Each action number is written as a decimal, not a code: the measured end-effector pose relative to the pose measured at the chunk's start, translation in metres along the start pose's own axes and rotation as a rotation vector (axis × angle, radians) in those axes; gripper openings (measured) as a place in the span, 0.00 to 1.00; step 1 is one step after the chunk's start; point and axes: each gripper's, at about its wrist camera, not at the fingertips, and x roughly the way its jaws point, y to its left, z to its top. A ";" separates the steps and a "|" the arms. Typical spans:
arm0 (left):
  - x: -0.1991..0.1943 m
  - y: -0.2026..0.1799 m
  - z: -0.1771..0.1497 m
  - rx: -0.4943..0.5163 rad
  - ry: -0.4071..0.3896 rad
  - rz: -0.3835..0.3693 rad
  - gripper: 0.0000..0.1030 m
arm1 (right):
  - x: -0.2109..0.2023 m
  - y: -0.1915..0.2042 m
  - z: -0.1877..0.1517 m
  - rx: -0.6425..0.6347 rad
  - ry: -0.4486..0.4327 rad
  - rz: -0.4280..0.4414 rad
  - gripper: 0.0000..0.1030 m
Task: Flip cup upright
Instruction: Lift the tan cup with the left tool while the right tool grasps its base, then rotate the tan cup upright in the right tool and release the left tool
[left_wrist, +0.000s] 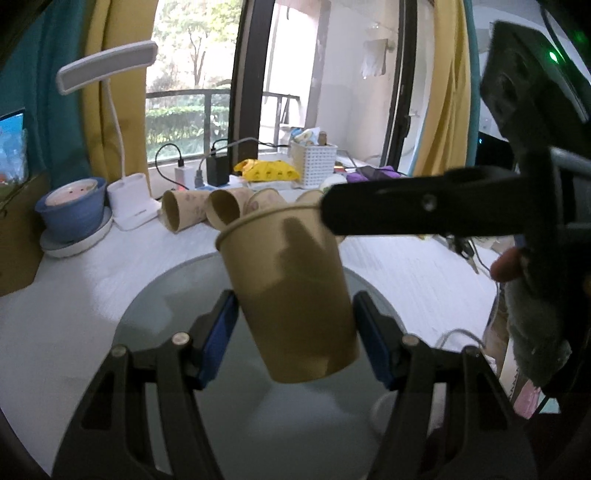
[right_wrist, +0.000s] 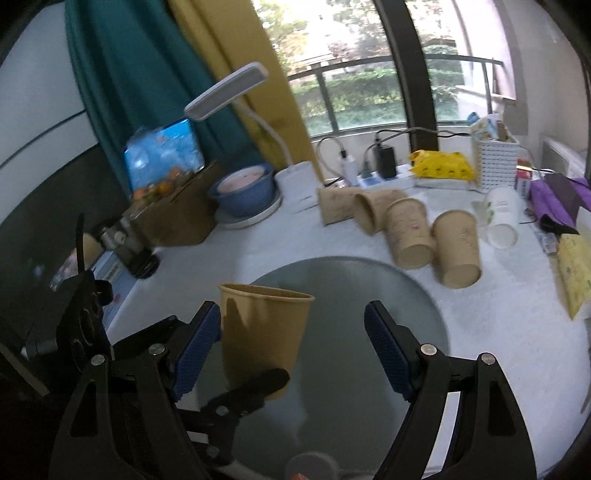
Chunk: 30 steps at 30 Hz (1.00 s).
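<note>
Brown paper cup (left_wrist: 291, 295) mouth-up and a little tilted, over the round grey mat (left_wrist: 166, 295) on the white table (left_wrist: 424, 273). Left gripper (left_wrist: 295, 332) around the cup's lower half, blue pads (left_wrist: 221, 332) close on both sides; contact on the right pad not clear, so cannot tell whether clamped or just loose around it. Right gripper (right_wrist: 293, 347) spread wide, left pad just beside the cup (right_wrist: 262, 332), right pad well apart from it (nothing held between them). In the left wrist view, one black finger of the right gripper (left_wrist: 424, 206) reaching to the cup's rim. Farther back on the table, four brown cups (right_wrist: 402, 229) lying on their sides in a row, a white cup (right_wrist: 500, 218) beside them. Desk lamp (right_wrist: 236, 92), blue bowl (right_wrist: 243, 188) and white basket (right_wrist: 495, 162) near the window.
</note>
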 end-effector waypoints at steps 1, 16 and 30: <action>-0.003 0.001 -0.003 -0.001 -0.008 -0.001 0.63 | 0.000 0.004 -0.002 -0.004 0.002 0.006 0.80; -0.064 -0.022 -0.037 0.048 -0.155 -0.001 0.63 | -0.005 0.043 -0.025 -0.022 0.066 0.070 0.80; -0.065 -0.028 -0.042 0.090 -0.160 -0.038 0.64 | 0.008 0.038 -0.026 0.007 0.131 0.079 0.67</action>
